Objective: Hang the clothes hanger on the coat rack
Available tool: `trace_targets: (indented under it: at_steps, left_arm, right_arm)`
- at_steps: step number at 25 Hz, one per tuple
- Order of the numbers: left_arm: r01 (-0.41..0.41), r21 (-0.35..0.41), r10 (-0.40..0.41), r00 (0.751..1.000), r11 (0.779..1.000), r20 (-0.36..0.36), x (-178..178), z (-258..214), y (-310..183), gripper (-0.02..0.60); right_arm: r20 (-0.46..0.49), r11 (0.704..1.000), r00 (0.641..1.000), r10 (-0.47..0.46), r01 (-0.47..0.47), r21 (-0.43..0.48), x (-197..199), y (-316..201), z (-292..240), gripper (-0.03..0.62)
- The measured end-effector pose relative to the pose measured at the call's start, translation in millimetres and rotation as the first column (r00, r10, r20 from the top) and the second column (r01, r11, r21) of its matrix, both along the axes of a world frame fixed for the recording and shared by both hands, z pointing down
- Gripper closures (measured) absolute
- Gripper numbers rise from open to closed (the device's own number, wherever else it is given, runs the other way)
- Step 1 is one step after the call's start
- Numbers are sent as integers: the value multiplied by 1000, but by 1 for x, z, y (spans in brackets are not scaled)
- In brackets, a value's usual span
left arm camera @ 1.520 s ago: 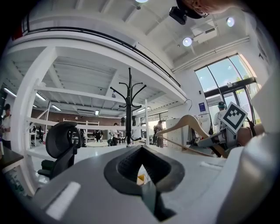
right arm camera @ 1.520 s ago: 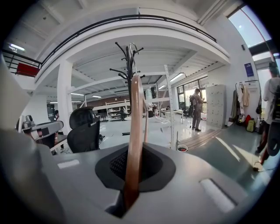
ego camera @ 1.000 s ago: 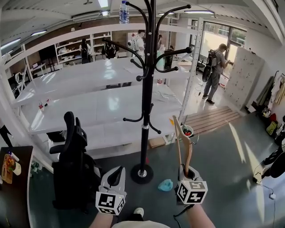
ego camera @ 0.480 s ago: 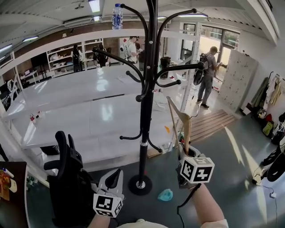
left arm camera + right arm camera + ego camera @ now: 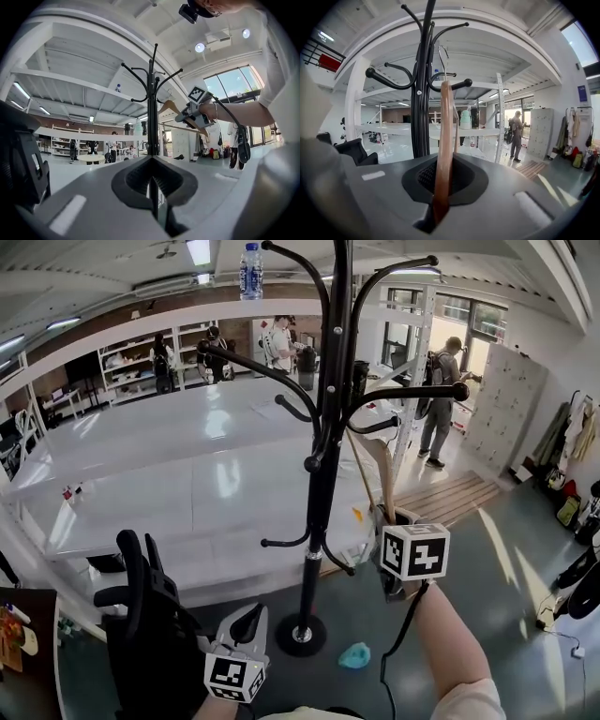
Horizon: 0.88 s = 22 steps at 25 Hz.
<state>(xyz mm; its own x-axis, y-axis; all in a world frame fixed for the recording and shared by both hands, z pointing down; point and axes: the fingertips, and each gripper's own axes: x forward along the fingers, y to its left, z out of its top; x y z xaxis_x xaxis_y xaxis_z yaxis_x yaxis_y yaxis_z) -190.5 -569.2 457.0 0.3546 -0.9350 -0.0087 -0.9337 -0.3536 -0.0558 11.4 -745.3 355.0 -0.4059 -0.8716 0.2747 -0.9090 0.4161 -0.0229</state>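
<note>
The black coat rack point(image 5: 323, 474) stands just in front of me, its curved arms spreading at the top. My right gripper point(image 5: 389, 518) is raised to the right of the pole and shut on the lower end of a wooden clothes hanger point(image 5: 382, 465), which stands upright. In the right gripper view the hanger point(image 5: 444, 122) rises out of the gripper point(image 5: 444, 187), and its metal hook point(image 5: 440, 56) sits close beside the rack's pole point(image 5: 423, 93) near an arm with a ball tip. My left gripper point(image 5: 251, 617) hangs low at the left, shut and holding nothing.
A black office chair point(image 5: 145, 634) stands at the lower left. White shelf tables point(image 5: 187, 474) run behind the rack, with a water bottle point(image 5: 250, 270) on the top shelf. A blue cloth point(image 5: 354, 655) lies by the rack's base point(image 5: 302, 634). A person point(image 5: 441, 399) stands at the door.
My right gripper has risen with the hanger and moved in towards the rack's upper arms. The left gripper has shifted slightly lower in the head view. The rack looks nearer.
</note>
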Motion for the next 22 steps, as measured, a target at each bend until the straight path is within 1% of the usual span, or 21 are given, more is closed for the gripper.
trace_targets:
  at_steps: [6, 9, 15, 18, 22]
  left_arm:
    - [7, 11, -7, 1000, 1000, 7, -7, -2, -4, 580]
    - [21, 2, -21, 1000, 1000, 6, -14, 1, -5, 580]
    - [40, 4, -40, 999, 999, 2, -21, 2, -4, 580]
    - [52, -1, -52, 999, 999, 0, -27, 3, -3, 580]
    - [63, -3, -63, 998, 998, -4, -29, 2, 1, 580]
  right_arm:
    - [7, 991, 999, -40, 41, -125, -23, -23, 27, 566]
    - [2, 987, 999, -39, 39, -158, -29, -29, 42, 566]
    - [-11, 985, 999, -30, 28, -169, -31, -34, 55, 566]
    - [-13, 988, 1000, -24, 21, -153, -33, -36, 57, 566]
    - [-42, 992, 999, -25, 20, -128, -32, -34, 54, 565]
